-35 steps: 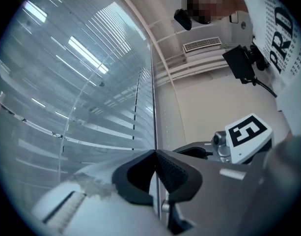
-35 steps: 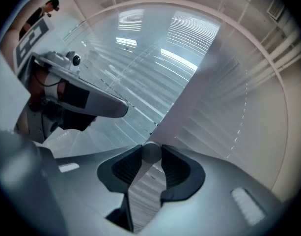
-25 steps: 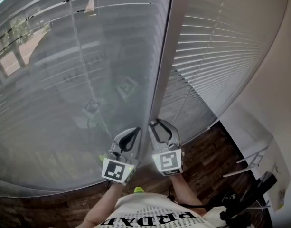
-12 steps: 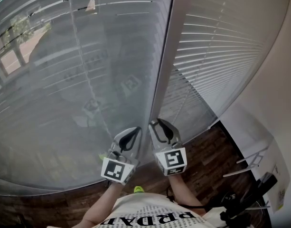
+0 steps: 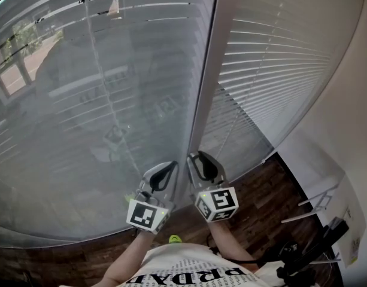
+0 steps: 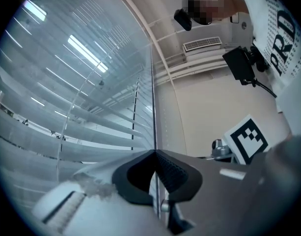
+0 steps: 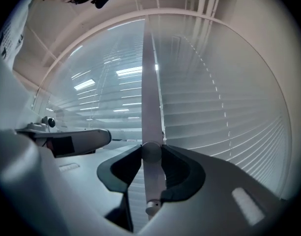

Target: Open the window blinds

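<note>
Right gripper (image 7: 151, 151) has rolled, twisting the wand (image 7: 150, 107) clamped in its jaws.
Over-twisting could slip or strain it; left gripper (image 6: 154, 154) jaws are closed, perhaps pinching a thin cord (image 6: 153, 112).

Soft daylight filters through the blinds (image 5: 279, 70); edges fisheye-warped, reflections glare.

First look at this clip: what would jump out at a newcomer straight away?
Two white slatted blinds fill the view: the left blind lets the outside show through, while the right blind is shut. Low in the middle, before the upright frame between them, the right tool grips a pale wand. The left tool beside it is closed on what looks like a thin rod.
</note>
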Motion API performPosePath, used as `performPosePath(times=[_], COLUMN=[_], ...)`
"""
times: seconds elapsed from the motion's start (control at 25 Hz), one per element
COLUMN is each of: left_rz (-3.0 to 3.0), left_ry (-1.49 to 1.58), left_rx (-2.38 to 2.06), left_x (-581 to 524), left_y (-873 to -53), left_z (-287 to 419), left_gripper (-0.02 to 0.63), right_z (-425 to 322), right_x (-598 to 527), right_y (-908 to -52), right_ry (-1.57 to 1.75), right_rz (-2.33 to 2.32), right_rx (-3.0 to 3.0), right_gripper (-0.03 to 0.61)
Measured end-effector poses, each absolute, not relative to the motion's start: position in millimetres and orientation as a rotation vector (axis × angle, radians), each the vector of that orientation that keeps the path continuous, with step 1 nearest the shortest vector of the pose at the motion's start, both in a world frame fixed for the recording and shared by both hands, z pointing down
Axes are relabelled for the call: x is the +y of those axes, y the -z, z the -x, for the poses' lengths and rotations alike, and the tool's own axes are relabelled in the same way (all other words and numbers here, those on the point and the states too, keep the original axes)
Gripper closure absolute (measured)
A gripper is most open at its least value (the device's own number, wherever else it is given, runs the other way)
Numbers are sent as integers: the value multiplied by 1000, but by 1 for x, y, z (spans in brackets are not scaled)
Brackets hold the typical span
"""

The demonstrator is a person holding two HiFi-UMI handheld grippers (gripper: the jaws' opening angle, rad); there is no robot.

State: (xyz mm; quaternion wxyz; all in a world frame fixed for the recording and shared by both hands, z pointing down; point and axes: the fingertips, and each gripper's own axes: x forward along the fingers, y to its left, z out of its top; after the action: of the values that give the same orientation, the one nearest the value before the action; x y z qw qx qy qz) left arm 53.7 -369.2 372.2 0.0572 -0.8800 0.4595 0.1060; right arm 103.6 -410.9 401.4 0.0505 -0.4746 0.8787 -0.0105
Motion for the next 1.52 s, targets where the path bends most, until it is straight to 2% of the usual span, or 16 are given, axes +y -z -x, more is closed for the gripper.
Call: performPosePath(times=[0.36, 0.72, 0.88, 1.08, 1.28, 1.52], left_rz=[2671, 2686, 2693, 2690, 2687, 2690], left_ry=[-331, -324, -327, -298, -296, -324], left_rx=[1396, 1388, 1381, 1389, 1392, 1391], left_x=[-368, -372, -372, -373, -372, -369], left_y=[-372, -374, -373, -374, -375, -372], left_z=[-53, -55, -56, -55, -55, -56], left_gripper=[607, 607, 607, 607, 607, 607], right_z=[-105, -104, -102, -94, -89, -89], right_x=[-411, -414, -411, -405, -405, -401], right_y=[-401, -404, -399, -395, -401, -402], right_ry=[137, 51, -184, -793, -1209, -1290], right_rz=[1411, 1406, 1488, 1618, 1689, 1697], right_rx=[2623, 2743, 2844, 2981, 2984, 2949], right_gripper=[451, 443, 440, 439, 448, 456])
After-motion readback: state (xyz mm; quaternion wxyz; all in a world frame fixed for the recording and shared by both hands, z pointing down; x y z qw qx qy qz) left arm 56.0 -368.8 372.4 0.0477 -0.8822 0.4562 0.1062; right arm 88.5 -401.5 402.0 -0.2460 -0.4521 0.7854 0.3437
